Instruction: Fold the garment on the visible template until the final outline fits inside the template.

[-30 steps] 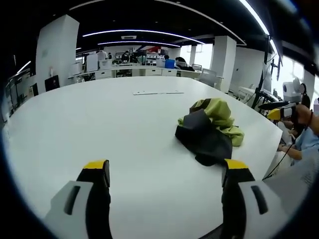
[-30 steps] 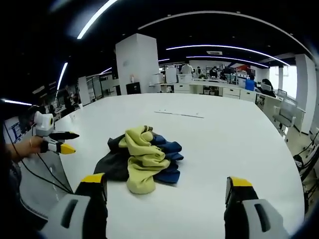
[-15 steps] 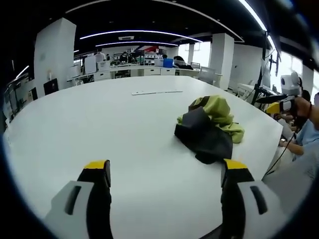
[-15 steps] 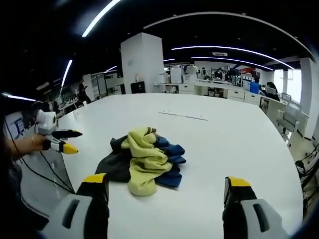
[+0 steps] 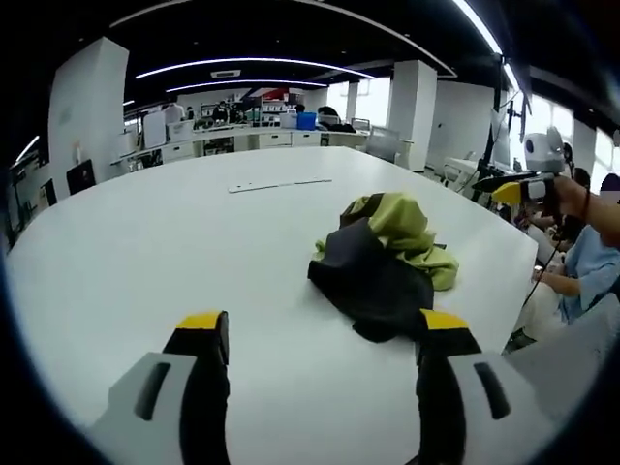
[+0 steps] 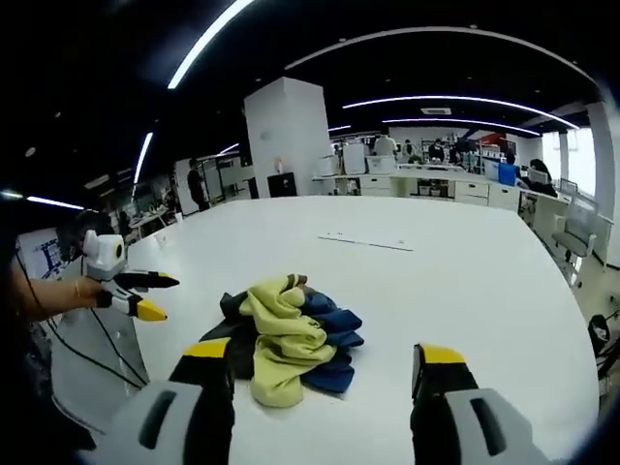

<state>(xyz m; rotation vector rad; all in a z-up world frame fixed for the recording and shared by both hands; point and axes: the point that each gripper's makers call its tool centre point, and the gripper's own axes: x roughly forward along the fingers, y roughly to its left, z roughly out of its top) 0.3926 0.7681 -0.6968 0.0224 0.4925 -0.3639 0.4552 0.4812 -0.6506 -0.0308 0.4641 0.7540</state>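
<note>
White table (image 5: 145, 252), garment (image 6: 286, 334) bunched near its edge; both my grippers (image 5: 315, 334) (image 6: 320, 360) spread, empty; a sloppy pull risks dragging it off.

Template outline (image 5: 279, 183) on table too faint to trace

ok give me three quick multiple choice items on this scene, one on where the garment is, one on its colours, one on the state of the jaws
1. Where does the garment lie?
A. on the white table
B. on a chair
C. held in the left gripper

2. Which colours show on it in the right gripper view?
A. red and white
B. yellow-green, blue and dark grey
C. all black

3. How do the right gripper's jaws stand?
A. shut on the garment
B. shut on nothing
C. open, apart from the garment

Answers: 1 A, it sits bunched on the tabletop; 2 B, a yellow-green part lies over blue and dark cloth; 3 C, bare table shows between the yellow tips.
</note>
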